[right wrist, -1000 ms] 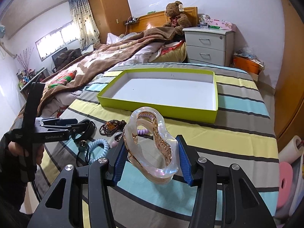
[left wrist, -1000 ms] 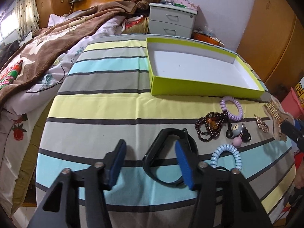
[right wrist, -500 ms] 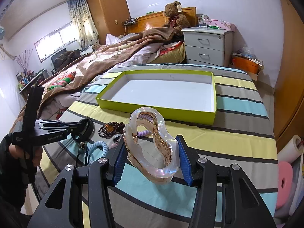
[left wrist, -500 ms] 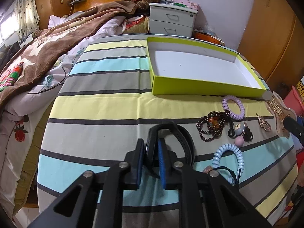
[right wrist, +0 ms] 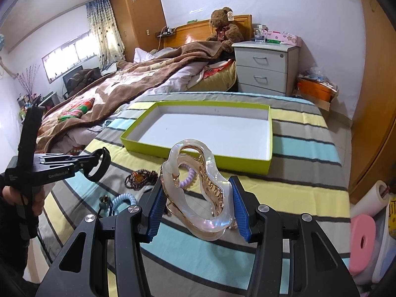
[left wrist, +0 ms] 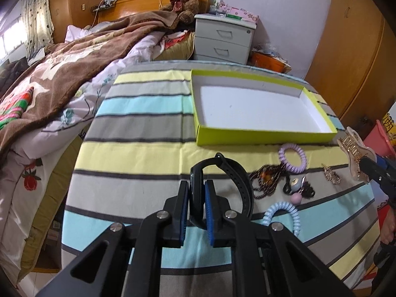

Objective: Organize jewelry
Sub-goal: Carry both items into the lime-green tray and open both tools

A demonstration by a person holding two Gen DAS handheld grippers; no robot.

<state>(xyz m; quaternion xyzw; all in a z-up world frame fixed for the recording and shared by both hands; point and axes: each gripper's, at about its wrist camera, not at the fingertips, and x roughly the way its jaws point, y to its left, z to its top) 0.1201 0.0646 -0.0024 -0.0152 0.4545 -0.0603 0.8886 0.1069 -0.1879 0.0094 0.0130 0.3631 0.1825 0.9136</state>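
Observation:
My left gripper is shut on a black wristband and holds it above the striped cloth; it also shows in the right wrist view. My right gripper is shut on a clear pink-gold hair claw, also seen at the right edge of the left wrist view. An empty lime-green box with a white inside lies beyond both. On the cloth lie a purple coil tie, a dark bead bracelet, a blue coil tie, a small gold clip and a small charm tie.
The striped cloth covers a table. A bed with a brown blanket lies to the left. A grey nightstand and a teddy bear stand behind. A wooden wardrobe is at right.
My left gripper closed on the black wristband and lifted it off the cloth. My right gripper keeps hold of the hair claw and has shifted slightly.

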